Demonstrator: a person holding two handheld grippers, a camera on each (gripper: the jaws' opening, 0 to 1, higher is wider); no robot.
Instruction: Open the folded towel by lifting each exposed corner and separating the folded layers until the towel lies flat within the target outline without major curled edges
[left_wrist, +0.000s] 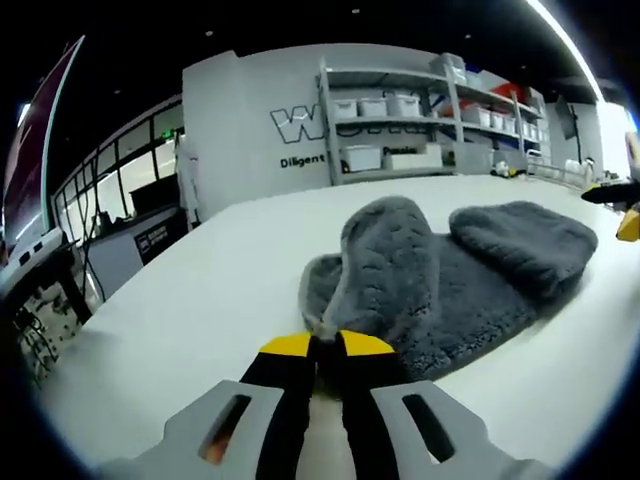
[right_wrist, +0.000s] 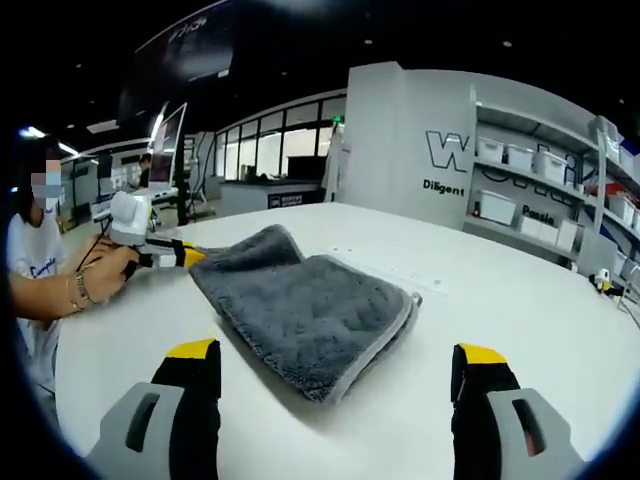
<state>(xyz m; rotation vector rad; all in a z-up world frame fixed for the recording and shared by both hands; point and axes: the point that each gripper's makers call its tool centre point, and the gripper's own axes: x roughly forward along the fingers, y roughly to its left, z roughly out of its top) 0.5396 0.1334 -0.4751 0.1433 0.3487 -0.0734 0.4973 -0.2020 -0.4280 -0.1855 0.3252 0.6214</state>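
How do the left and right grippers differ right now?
The left gripper has its jaws shut, pinching the grey towel at its near edge; the right gripper has its jaws wide apart and holds nothing. The left touches the towel; the right sits back from it over the white table. Both have black jaws with yellow tips.

- The towel (left_wrist: 440, 290) corner between the left tongs (left_wrist: 327, 345) is hidden by their tips.
- Wall lettering (right_wrist: 450, 155) is cut off by shelving (right_wrist: 540, 190).
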